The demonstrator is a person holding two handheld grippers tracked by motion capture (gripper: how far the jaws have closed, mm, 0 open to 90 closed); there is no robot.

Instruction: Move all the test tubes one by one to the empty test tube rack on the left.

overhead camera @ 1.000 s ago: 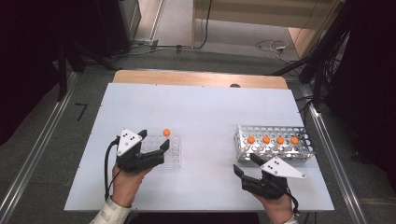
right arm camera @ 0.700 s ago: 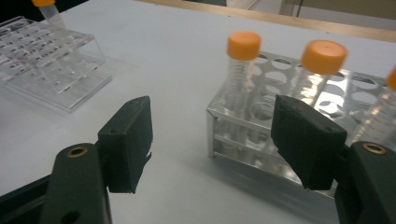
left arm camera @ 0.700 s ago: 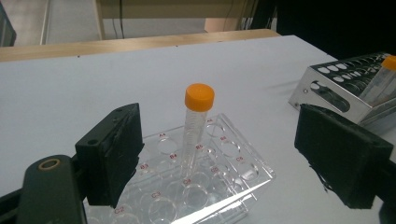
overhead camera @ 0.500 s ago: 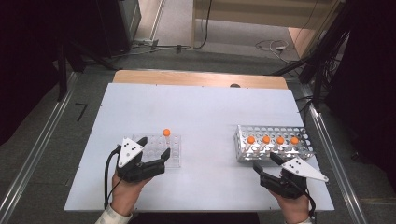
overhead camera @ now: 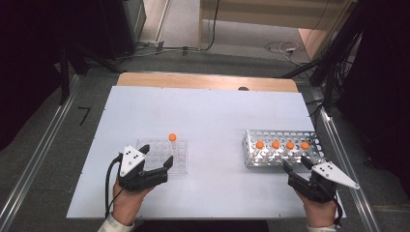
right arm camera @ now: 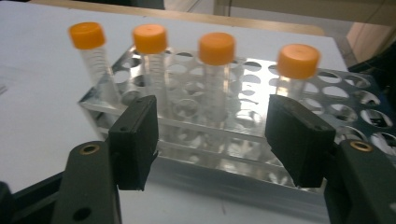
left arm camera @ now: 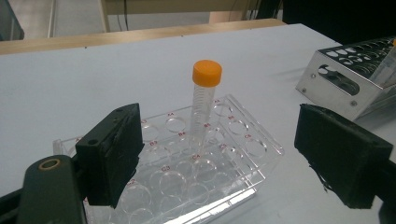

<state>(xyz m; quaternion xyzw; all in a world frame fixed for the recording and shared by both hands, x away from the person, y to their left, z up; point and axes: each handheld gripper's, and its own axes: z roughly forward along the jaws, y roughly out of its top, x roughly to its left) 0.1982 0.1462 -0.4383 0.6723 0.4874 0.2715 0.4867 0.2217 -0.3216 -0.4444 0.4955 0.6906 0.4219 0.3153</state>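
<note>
Both the left gripper [overhead camera: 167, 164] and right gripper [overhead camera: 296, 166] are wide open and empty, so the four tubes [right arm camera: 216, 74] just ahead of the right one could be knocked if it advances crooked.

Five orange-capped tubes [right arm camera: 216, 74], two racks [overhead camera: 164, 157], two grippers [overhead camera: 158, 169].

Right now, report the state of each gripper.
Left gripper: open, holding nothing, by the clear rack.
Right gripper: open, holding nothing, facing the metal rack.
</note>
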